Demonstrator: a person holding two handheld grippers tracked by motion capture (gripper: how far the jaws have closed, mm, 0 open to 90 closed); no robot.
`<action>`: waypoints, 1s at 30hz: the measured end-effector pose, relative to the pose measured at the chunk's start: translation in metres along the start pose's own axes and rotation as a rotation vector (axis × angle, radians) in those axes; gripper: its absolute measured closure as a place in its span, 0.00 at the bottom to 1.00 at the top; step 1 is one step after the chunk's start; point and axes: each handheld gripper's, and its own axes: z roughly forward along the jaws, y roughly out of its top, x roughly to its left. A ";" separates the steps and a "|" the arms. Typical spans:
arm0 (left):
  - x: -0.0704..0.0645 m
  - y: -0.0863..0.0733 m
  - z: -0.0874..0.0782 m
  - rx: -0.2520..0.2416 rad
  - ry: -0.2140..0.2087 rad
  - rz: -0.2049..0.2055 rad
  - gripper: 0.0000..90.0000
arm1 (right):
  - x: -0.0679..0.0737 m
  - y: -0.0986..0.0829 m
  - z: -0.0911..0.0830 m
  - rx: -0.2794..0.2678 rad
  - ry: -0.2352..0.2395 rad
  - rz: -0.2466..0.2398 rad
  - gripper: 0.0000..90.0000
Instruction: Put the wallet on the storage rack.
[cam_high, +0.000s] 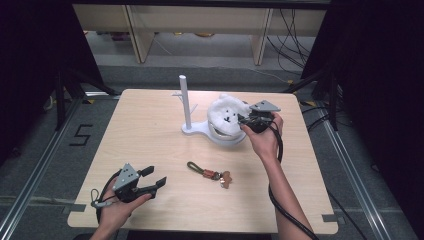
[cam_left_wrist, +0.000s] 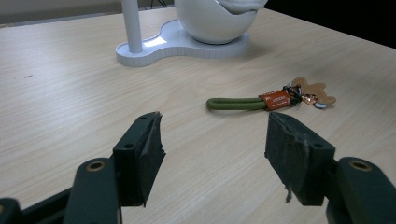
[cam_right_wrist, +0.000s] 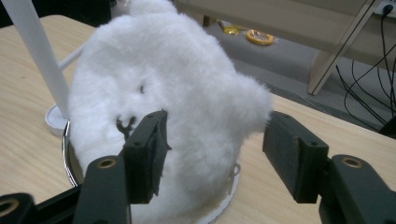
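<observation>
The right tongs (cam_right_wrist: 212, 140) stand with jaws apart, one on each side of an edge of the plush (cam_right_wrist: 159, 93), gripping nothing; in the high view these tongs (cam_high: 246, 119) sit at the plush's (cam_high: 225, 114) right flank; the plush, white and fluffy with a small dark face, rests in a white bowl (cam_high: 224, 137) on a stand (cam_high: 192, 131) with an upright pole (cam_high: 184, 97), far on the worktop (cam_high: 150, 125). The left tongs (cam_left_wrist: 212, 140) are also spread and empty, low over the near worktop (cam_left_wrist: 70, 84); ahead of them lies a keyring (cam_left_wrist: 271, 99), green loop, orange tag, flat near the worktop's middle (cam_high: 210, 173), well apart from the left tongs (cam_high: 154, 177).
</observation>
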 end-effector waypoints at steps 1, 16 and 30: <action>0.000 0.002 0.001 0.002 -0.007 0.006 0.40 | -0.001 0.001 -0.002 0.004 0.004 -0.002 0.43; -0.002 0.021 0.022 0.048 -0.083 0.086 0.37 | -0.011 -0.018 -0.046 0.034 0.033 0.100 0.52; -0.003 0.034 0.052 0.130 -0.153 0.147 0.35 | -0.008 -0.061 -0.067 0.169 0.096 0.126 0.58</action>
